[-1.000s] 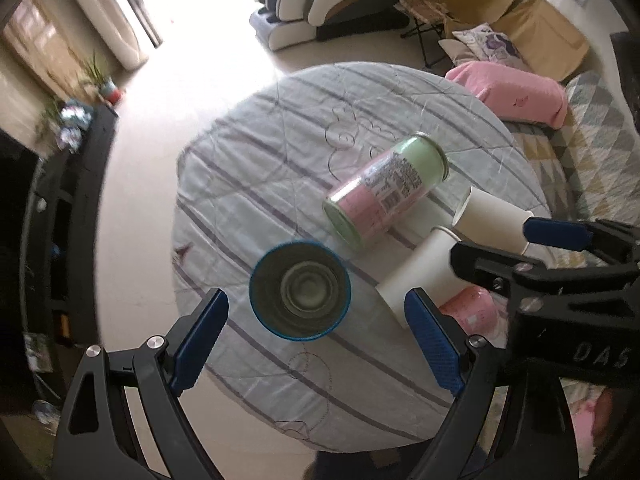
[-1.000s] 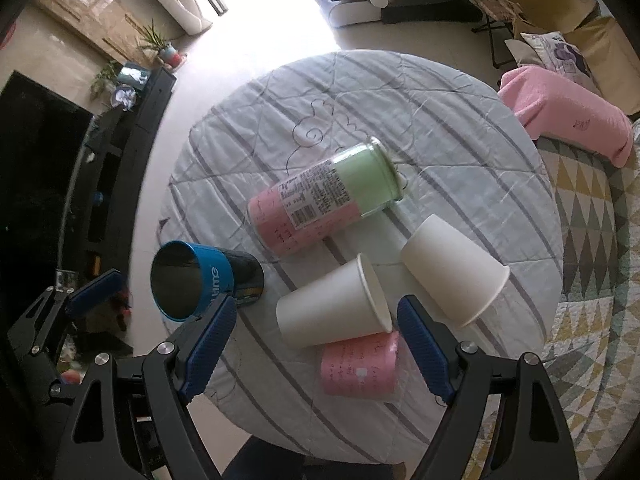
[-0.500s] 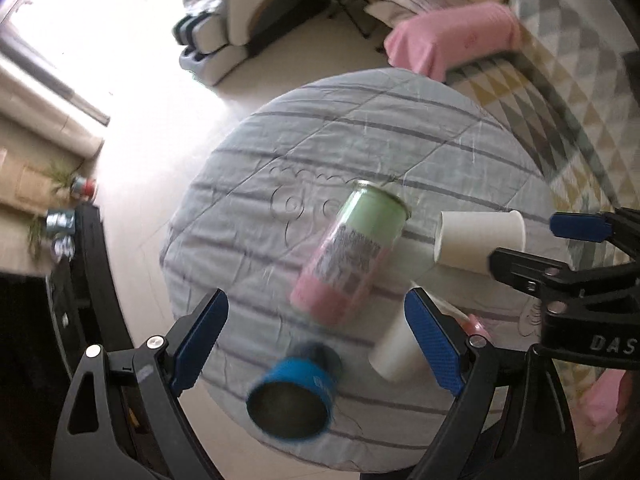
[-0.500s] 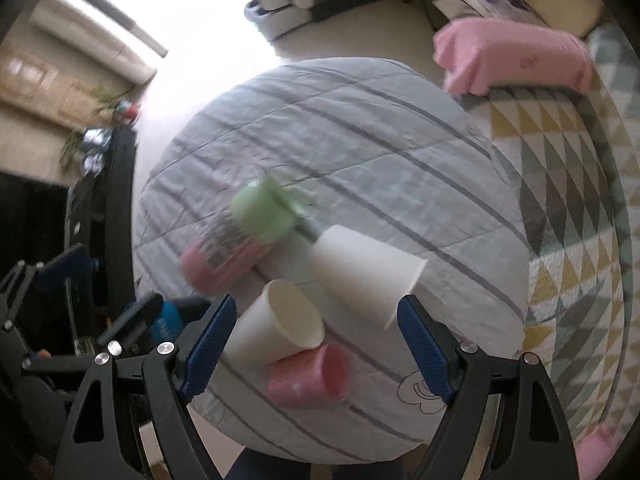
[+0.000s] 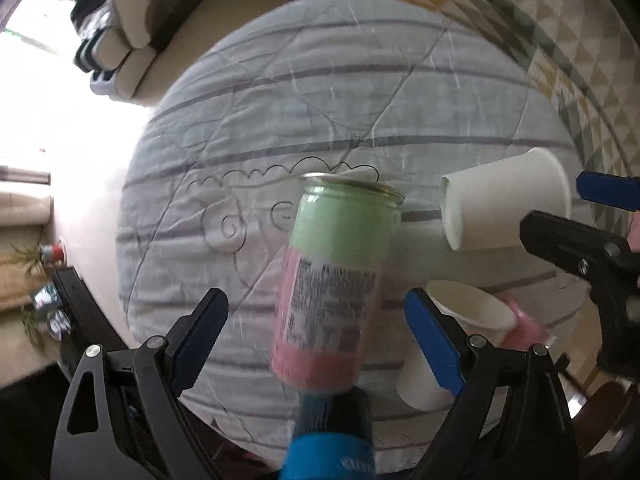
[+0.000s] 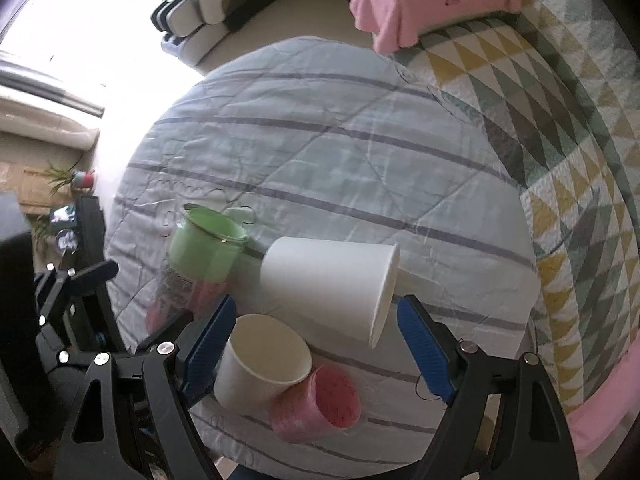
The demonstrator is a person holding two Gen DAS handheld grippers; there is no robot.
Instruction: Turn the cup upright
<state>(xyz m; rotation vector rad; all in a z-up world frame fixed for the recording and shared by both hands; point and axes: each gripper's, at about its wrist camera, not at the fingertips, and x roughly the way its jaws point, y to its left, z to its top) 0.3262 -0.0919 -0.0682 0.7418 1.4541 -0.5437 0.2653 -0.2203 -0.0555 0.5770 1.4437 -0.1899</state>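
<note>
Both tools are in the approach step, with nothing gripped yet. In the right wrist view, the right tool [image 6: 316, 344] has its blue fingers spread wide, and between them, at lower centre of the frame, lie the candidates: a white paper cup [image 6: 332, 280] on its side with its mouth toward the right of the frame, a second white cup [image 6: 260, 364] tipped with its mouth facing the camera, and a pink cup [image 6: 320, 404] also on its side, touching the second cup. All rest on the round quilted worktop [image 6: 320, 140].

In the left wrist view, the left tool [image 5: 316, 340] is likewise spread open, empty, with a green and pink can [image 5: 336, 280] lying between its fingers at centre frame and a blue cup [image 5: 332, 432] at the bottom edge. That cup is blurred, so its posture is hard to read.

Judging by framing, the right tool seems aimed at the lying white paper cup, though the task does not say which cup is meant. The next move calls for lowering the fingers to either side of the cup's wall, closing gently so the thin paper does not crush, then lifting and rotating the wrist until the mouth faces up, clear of the neighbouring cup.
</note>
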